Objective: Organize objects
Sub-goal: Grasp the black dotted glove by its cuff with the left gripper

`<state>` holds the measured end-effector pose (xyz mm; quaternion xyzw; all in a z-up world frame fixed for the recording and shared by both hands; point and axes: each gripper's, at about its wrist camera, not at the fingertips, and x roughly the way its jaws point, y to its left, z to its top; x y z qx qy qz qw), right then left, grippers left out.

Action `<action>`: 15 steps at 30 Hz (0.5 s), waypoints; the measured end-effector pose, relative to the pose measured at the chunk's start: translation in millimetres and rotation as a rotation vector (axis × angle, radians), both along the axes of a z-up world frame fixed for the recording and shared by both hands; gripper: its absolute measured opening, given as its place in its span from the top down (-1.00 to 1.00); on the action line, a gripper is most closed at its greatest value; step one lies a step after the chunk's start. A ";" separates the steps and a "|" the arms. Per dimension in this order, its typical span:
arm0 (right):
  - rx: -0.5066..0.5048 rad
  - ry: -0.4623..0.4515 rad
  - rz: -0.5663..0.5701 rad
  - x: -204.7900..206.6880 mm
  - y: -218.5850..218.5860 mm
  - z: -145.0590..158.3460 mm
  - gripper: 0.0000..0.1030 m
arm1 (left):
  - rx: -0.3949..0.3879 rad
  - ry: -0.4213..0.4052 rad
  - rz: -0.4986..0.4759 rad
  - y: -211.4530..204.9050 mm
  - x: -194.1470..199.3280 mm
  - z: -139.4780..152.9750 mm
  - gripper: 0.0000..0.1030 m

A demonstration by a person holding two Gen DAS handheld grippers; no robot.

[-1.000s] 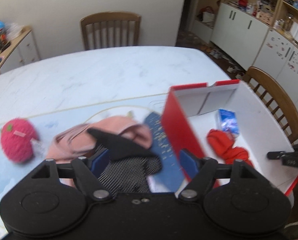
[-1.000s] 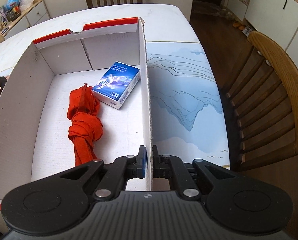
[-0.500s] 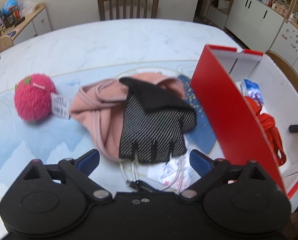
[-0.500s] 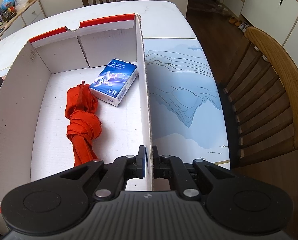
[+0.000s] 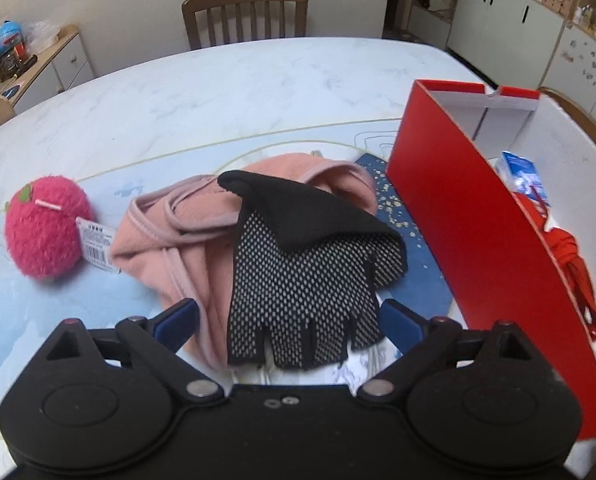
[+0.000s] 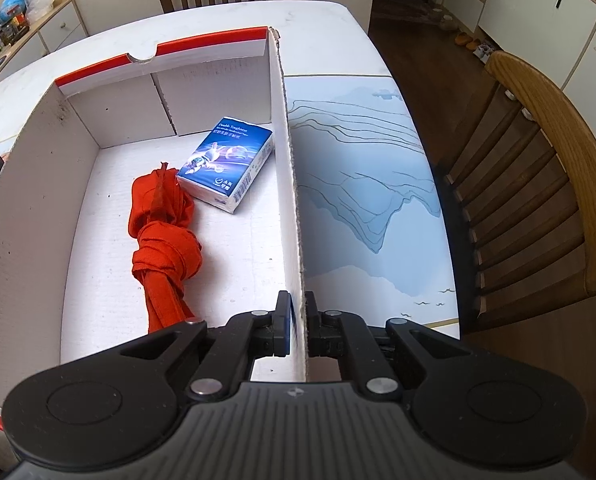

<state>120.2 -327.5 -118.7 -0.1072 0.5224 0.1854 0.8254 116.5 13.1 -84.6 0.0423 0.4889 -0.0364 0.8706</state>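
A black fingerless glove (image 5: 310,264) with a dotted palm lies on a crumpled pink garment (image 5: 177,232), left of a red and white cardboard box (image 5: 470,216). My left gripper (image 5: 287,316) hangs just over the glove's finger end. It is open, with its blue pads (image 5: 177,316) wide to either side and not touching the glove. My right gripper (image 6: 296,320) is shut on the box's right wall (image 6: 287,184). Inside the box lie a knotted red cloth (image 6: 161,236) and a blue tissue pack (image 6: 225,164).
A fuzzy pink plush ball (image 5: 43,228) with a barcode tag sits left of the pink garment. A dark blue speckled item (image 5: 410,280) lies under the glove beside the box. Wooden chairs stand at the far edge (image 5: 245,14) and the right edge (image 6: 538,184) of the table.
The left gripper's jaws spread wider and it sank closer over the glove, which now lies flat on the pink garment. The right gripper kept its hold on the box wall.
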 end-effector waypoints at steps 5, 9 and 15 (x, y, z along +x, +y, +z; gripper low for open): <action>-0.002 0.002 0.002 0.0 0.0 -0.1 0.90 | 0.004 -0.022 -0.027 -12.7 14.7 4.1 -0.87; -0.001 0.002 0.001 -0.1 -0.1 0.0 0.90 | 0.017 -0.028 -0.019 -15.5 26.4 5.4 -0.87; 0.002 -0.001 -0.004 -0.5 -0.5 -0.4 0.90 | -0.015 -0.033 -0.003 -14.3 43.0 9.6 -0.81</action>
